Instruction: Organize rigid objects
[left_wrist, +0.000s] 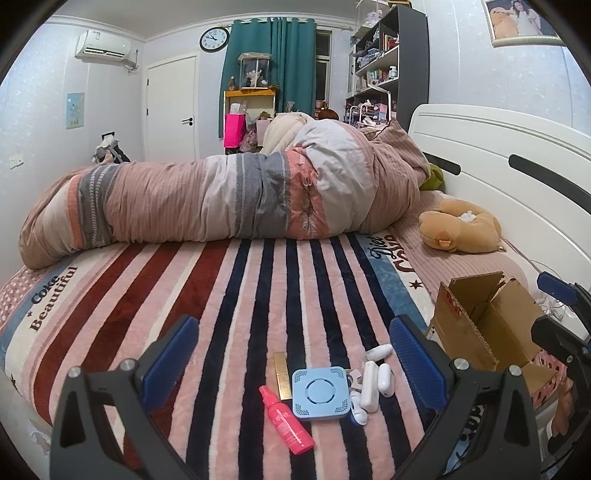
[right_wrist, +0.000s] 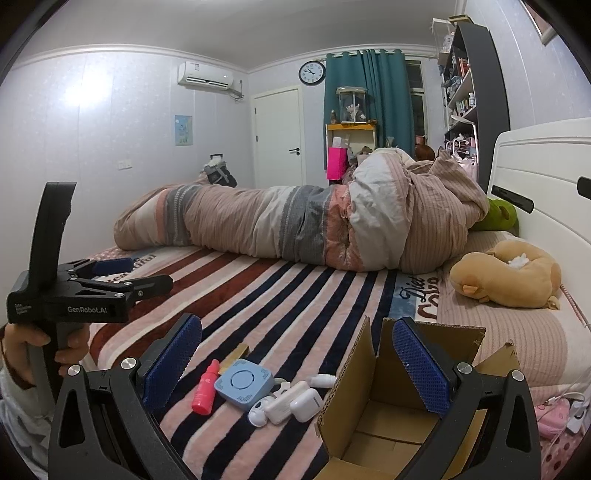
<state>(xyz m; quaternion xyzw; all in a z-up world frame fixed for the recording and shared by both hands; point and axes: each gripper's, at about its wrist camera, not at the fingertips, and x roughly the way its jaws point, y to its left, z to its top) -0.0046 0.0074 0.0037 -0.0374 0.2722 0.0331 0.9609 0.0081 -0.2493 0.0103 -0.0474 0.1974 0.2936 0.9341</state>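
Note:
A cluster of small objects lies on the striped blanket: a pink spray bottle (left_wrist: 286, 421) (right_wrist: 205, 387), a gold box (left_wrist: 283, 374), a light-blue square device (left_wrist: 320, 393) (right_wrist: 243, 384) and several white earbud cases (left_wrist: 371, 384) (right_wrist: 291, 402). An open, empty cardboard box (left_wrist: 487, 325) (right_wrist: 388, 417) stands to their right. My left gripper (left_wrist: 295, 354) is open above the cluster, holding nothing. My right gripper (right_wrist: 295, 358) is open and empty, between the cluster and the box.
A rolled pink and grey duvet (left_wrist: 221, 199) lies across the bed behind. A tan plush toy (left_wrist: 460, 227) and a green one (right_wrist: 498, 216) sit by the white headboard (left_wrist: 498, 155). Cables lie at the right edge (right_wrist: 565, 406).

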